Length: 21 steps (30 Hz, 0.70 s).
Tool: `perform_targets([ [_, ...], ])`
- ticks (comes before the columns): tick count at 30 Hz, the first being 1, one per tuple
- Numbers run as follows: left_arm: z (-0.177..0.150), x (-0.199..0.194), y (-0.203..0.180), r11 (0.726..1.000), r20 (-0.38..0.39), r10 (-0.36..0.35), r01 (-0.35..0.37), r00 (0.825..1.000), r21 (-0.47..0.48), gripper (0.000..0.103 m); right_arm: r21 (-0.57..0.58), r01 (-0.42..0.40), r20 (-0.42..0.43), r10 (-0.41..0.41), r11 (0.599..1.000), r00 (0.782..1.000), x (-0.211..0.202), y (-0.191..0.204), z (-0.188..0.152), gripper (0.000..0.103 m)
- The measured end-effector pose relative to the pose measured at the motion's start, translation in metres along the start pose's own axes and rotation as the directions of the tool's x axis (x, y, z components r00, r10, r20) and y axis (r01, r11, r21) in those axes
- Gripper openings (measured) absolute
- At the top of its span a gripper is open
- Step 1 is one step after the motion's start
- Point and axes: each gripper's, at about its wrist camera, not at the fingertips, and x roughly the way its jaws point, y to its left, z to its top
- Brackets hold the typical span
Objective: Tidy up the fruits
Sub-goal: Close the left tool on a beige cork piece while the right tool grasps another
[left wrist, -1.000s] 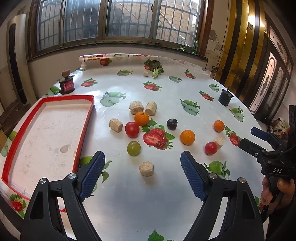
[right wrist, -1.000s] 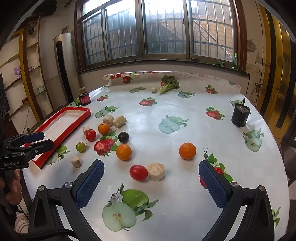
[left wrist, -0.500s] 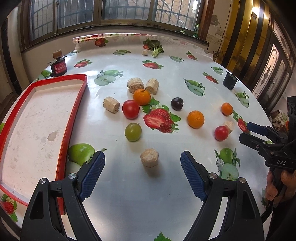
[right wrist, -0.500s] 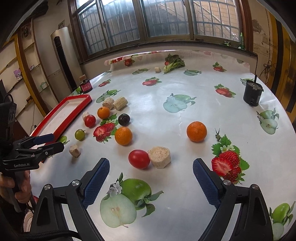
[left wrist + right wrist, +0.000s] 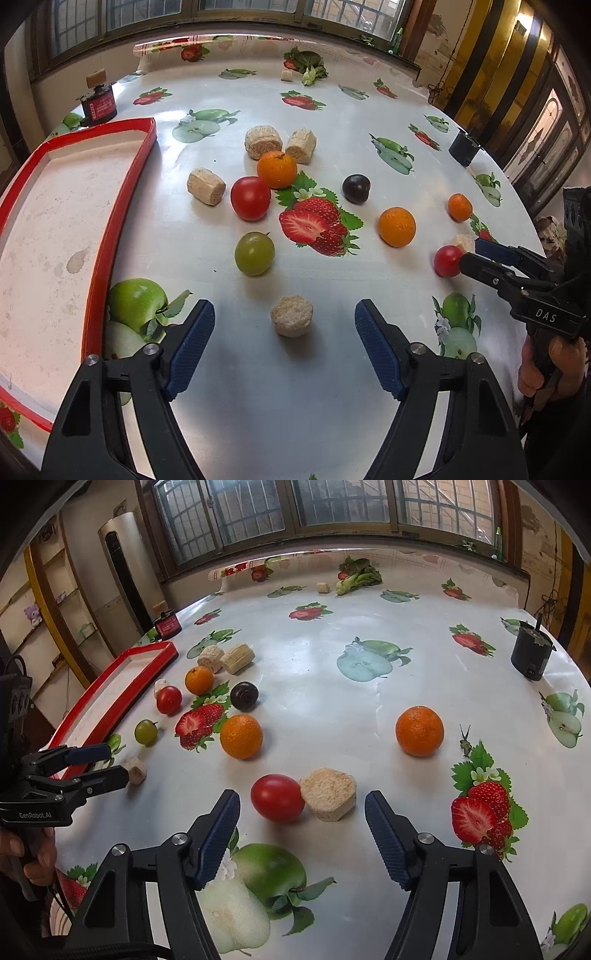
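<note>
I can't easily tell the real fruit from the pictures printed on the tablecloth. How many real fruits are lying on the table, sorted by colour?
Orange round fruits: 3
Red round fruits: 2
Green round fruit: 1
Dark purple round fruit: 1
Total: 7

The red-rimmed tray (image 5: 122, 206) runs off the left wrist view's left edge, its near corner hidden behind the left gripper (image 5: 284, 347). In the right wrist view, a pale chunk (image 5: 160, 685) sits half hidden behind a red tomato (image 5: 169, 700). The label on the small red jar (image 5: 168, 624) is too small to read.
</note>
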Motion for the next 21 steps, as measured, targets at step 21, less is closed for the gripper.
perform_targets([
  [21, 0.005, 0.015, -0.013, 0.998, -0.039, -0.021, 0.023, 0.999, 0.055, 0.033, 0.073, -0.119, -0.028, 0.121, 0.990, 0.992, 0.010, -0.033, 0.011, 0.052],
])
